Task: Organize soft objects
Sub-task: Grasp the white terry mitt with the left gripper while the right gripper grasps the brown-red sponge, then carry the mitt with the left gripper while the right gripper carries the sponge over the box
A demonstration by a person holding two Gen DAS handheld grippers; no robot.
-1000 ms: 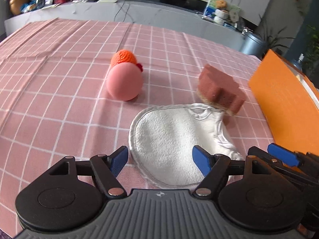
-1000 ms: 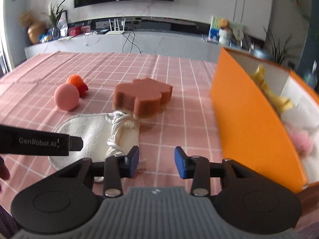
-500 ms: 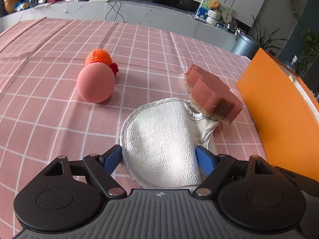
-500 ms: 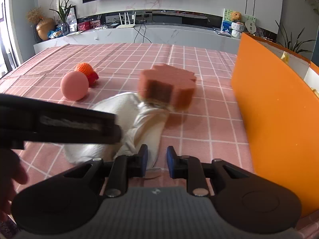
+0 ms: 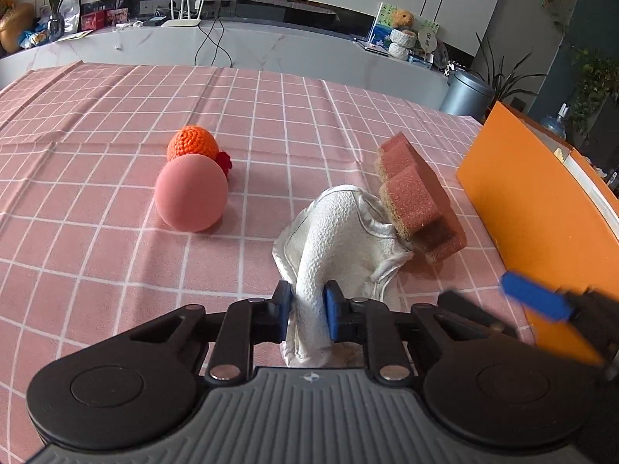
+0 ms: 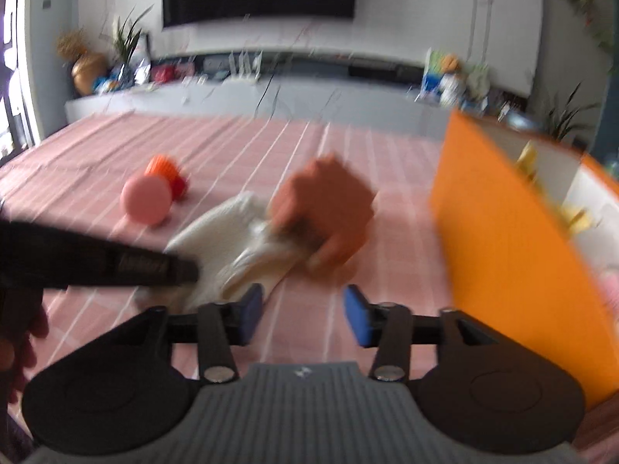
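My left gripper [image 5: 306,311] is shut on the near edge of a white cloth pad [image 5: 340,232] and has it bunched up off the pink checked tablecloth [image 5: 116,263]. A brown flower-shaped sponge [image 5: 416,197] rests tilted on the pad's far edge. A pink ball [image 5: 191,197] and an orange crocheted ball [image 5: 192,143] lie to the left. My right gripper [image 6: 303,317] is open and empty, near the pad [image 6: 228,243] and sponge [image 6: 325,208]; this view is blurred. The left gripper's body [image 6: 96,266] crosses it at left.
An orange storage box [image 6: 503,239] stands at the right with yellow and pink soft items inside; it also shows in the left wrist view [image 5: 534,201]. A grey counter with clutter runs behind the table.
My left gripper has closed on the white pad and lifted its near edge, tipping the sponge. My right gripper has opened wider and pulled back to the right.
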